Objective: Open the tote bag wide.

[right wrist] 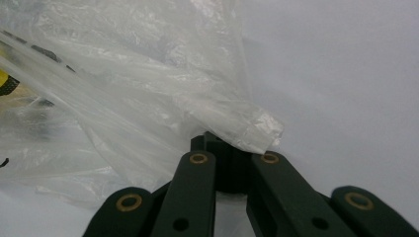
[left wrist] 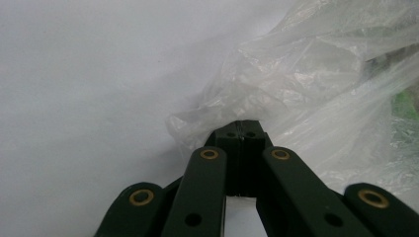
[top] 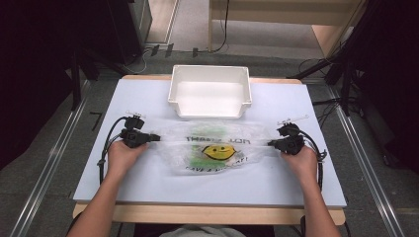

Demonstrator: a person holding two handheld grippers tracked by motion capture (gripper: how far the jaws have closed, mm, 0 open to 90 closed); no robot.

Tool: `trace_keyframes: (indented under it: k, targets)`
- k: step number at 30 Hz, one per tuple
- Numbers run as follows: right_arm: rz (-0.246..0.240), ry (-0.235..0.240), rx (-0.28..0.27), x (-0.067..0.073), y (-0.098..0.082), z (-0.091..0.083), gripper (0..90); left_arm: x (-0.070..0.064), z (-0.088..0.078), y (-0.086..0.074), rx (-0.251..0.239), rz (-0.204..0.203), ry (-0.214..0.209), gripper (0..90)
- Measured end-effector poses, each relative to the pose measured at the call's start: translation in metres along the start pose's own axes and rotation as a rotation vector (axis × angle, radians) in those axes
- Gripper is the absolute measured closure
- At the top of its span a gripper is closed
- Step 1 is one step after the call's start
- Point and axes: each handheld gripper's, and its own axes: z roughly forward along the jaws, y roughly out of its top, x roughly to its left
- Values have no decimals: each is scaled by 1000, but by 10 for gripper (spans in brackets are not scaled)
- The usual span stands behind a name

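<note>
A clear plastic bag [top: 212,148] printed with a yellow smiley face and dark lettering lies stretched across the middle of the white table [top: 148,182]. Something green shows inside it. My left gripper [top: 154,138] is shut on the bag's left handle, and its jaws [left wrist: 241,129] meet with the crumpled plastic [left wrist: 316,84] bunched at their tips. On the opposite side my right gripper [top: 272,143] is shut on the right handle. In the right gripper view the film [right wrist: 148,89] drapes over the closed jaw tips [right wrist: 222,143]. The bag is pulled taut between both hands.
An empty white bin [top: 210,90] stands at the table's far edge, just behind the bag. Metal rails run along the floor on both sides, and cables and dark stands lie around the table's far corners. Bare tabletop lies in front of the bag.
</note>
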Motion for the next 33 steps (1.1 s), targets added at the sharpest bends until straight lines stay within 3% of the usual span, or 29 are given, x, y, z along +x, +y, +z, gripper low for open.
trace_keyframes:
  k: [7, 10, 14, 19, 28, 33]
  targets:
    - [20, 24, -8, -5, -3, -2, 900, -2, 0, 0, 1, 18, 15, 900]
    - [-3, -2, -6, -3, -3, -2, 900, 0, 0, 0, -4, 15, -4, 900]
    - [-10, 17, 8, -1, -1, -2, 900, 6, 0, 1, -1, -7, -42, 900]
    - [-31, 9, 16, 4, 4, 1, 900, -2, 0, 4, 13, 28, -11, 900]
    - [-28, 34, 13, 10, 10, 6, 900, -14, 3, 8, 22, 59, -46, 900]
    - [-41, 35, 12, 15, 11, 6, 900, -17, 0, 9, 25, 80, -34, 900]
